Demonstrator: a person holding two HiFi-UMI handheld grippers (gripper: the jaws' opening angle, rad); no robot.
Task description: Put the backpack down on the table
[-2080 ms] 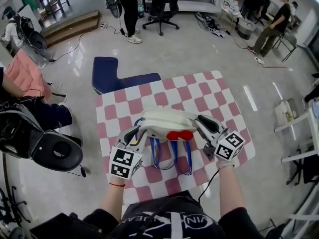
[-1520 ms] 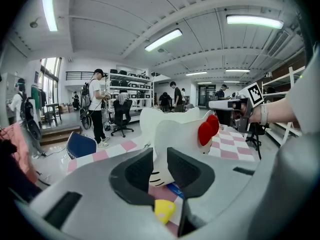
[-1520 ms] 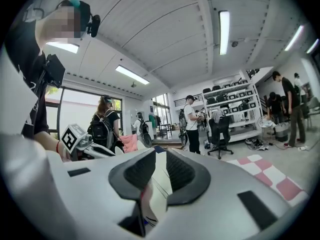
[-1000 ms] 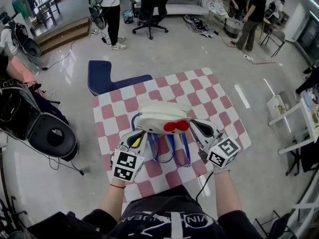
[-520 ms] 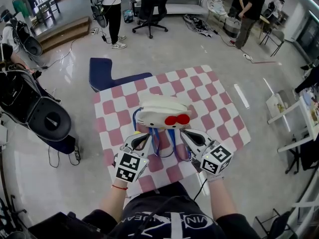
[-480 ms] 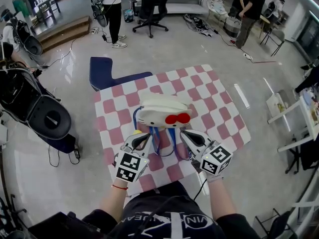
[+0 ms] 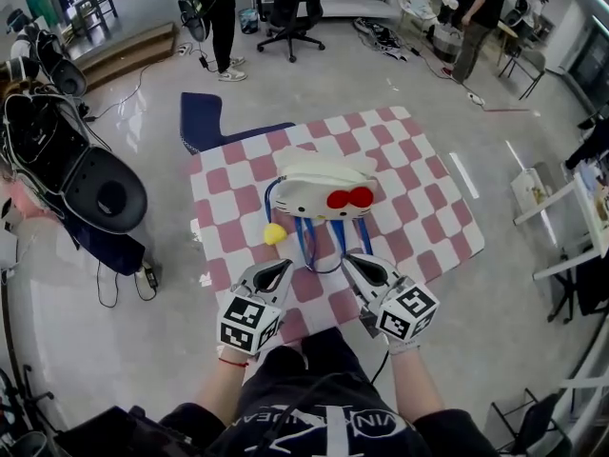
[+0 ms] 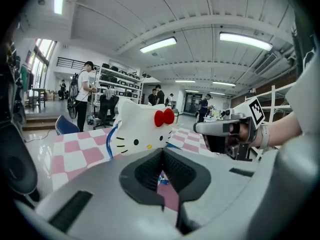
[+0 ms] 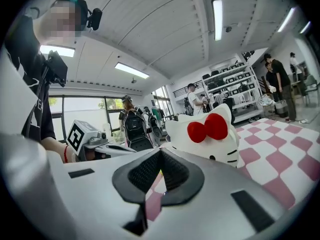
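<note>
On the near side of the backpack (image 7: 324, 190), we are holding the left gripper (image 7: 271, 276) and the right gripper (image 7: 362, 268) side by side. Each has its jaws pressed together on nothing, and both are pointing at the bag without touching it. Between the grippers and the backpack, the blue straps (image 7: 319, 246) are lying loose on the checked cloth and trailing toward us. The right gripper's tip is sitting just beside the strap ends, and we cannot tell whether it is brushing them. A small yellow object (image 7: 275, 233) is lying just beside the backpack's near left corner. The backpack itself is resting upright on the table (image 7: 428, 208), its white face and red bow turned toward us. We are judging the task as good as done: the bag is bearing on the cloth by its own weight with no jaw on it, and only drawing the grippers clear remains. Cloth is showing on every side of the backpack, so it is sitting well away from any edge, and the near edge is running under our grippers. Off the table to the backpack's left a black round seat (image 7: 105, 193) is crowding in. Beyond the backpack's far left stands a blue chair (image 7: 205, 117), and to its right we are seeing open floor.
</note>
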